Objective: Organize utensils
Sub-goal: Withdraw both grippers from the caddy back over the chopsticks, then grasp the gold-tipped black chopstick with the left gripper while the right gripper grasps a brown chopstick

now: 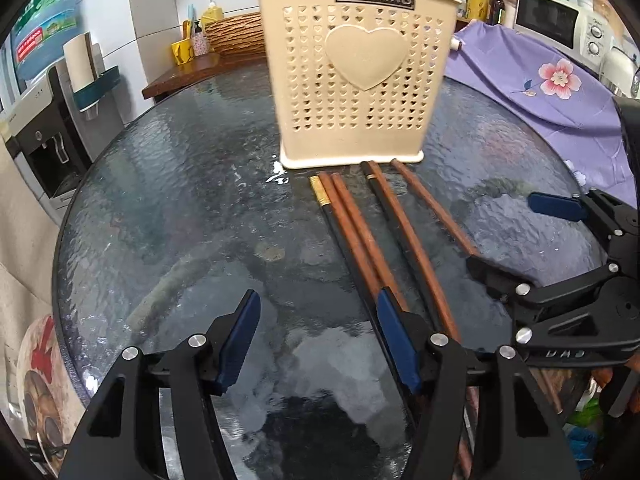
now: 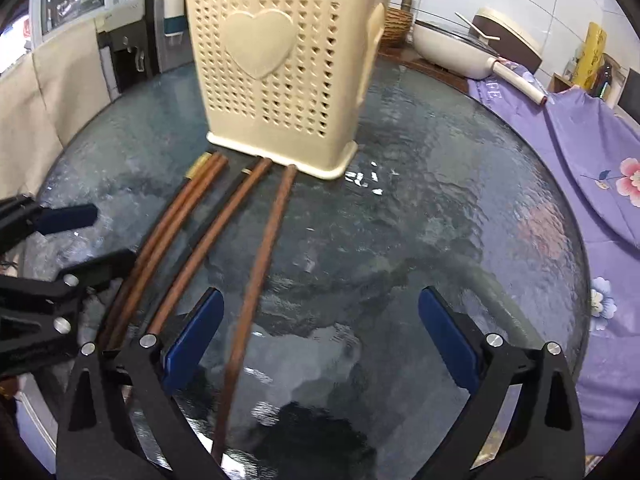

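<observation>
A cream perforated utensil holder [image 1: 360, 80] [image 2: 280, 80] with a raised heart stands upright on the round glass table [image 1: 180, 200] [image 2: 440, 220]. Several chopsticks [image 1: 360, 232] [image 2: 180, 240], brown wood and black with a gold band, lie side by side, their ends against the holder's base. My left gripper [image 1: 320, 340] [image 2: 86, 242] is open over bare glass, with the leftmost chopsticks under its right finger [image 1: 400, 344]. My right gripper [image 2: 322, 336] [image 1: 500, 236] is open too. The rightmost brown chopstick [image 2: 244, 320] runs between its pads, close to the left one, which does not press on it.
A purple floral cloth [image 1: 540, 92] [image 2: 592, 152] covers the surface right of the table. A microwave [image 1: 552, 16] and a white pan [image 2: 452, 48] sit behind it. A water dispenser [image 1: 44, 140] stands at the left. The table's edge curves close to both grippers.
</observation>
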Motion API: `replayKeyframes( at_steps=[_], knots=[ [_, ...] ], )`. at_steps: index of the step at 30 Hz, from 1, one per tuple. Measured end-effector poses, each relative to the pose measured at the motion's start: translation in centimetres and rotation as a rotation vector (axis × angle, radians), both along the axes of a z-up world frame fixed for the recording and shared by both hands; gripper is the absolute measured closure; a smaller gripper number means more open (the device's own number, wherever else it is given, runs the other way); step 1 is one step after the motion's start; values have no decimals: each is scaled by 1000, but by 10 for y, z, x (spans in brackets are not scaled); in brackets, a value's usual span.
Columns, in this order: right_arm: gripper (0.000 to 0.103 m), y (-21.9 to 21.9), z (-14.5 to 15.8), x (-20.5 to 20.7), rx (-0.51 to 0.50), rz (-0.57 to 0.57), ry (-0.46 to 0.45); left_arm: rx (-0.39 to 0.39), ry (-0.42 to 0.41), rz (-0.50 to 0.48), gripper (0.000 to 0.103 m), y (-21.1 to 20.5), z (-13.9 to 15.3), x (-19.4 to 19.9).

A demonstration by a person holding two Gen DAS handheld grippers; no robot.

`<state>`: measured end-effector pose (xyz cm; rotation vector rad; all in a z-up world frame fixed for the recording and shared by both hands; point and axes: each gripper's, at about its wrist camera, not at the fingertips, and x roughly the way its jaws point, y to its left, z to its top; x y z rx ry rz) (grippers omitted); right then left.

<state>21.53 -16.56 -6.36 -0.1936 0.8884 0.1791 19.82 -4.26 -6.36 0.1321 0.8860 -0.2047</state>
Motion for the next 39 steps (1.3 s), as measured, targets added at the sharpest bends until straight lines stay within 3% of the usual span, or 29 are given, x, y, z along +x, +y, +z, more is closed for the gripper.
replayKeyframes(
  at_steps=[5,9,12,16,22,29,39],
  knots=[
    [9,-18,-4,1,14,-37,17,-6,9,31,44,15,-1,1],
    [20,-27,0,2,43,-62,25,9,0,61,45,23,2,3],
    [23,-22,2,5,64,-27,34,-23,10,52,45,23,3,6],
    [38,-6,1,16,42,36,45,-34,30,54,45,17,2,16],
    [58,1,2,45,78,86,99,-38,72,39,54,14,0,39],
    [70,14,6,65,111,133,146,-67,120,47,59,19,4,69],
    [84,25,5,71,77,156,118,-15,116,49,60,6,3,86]
  ],
)
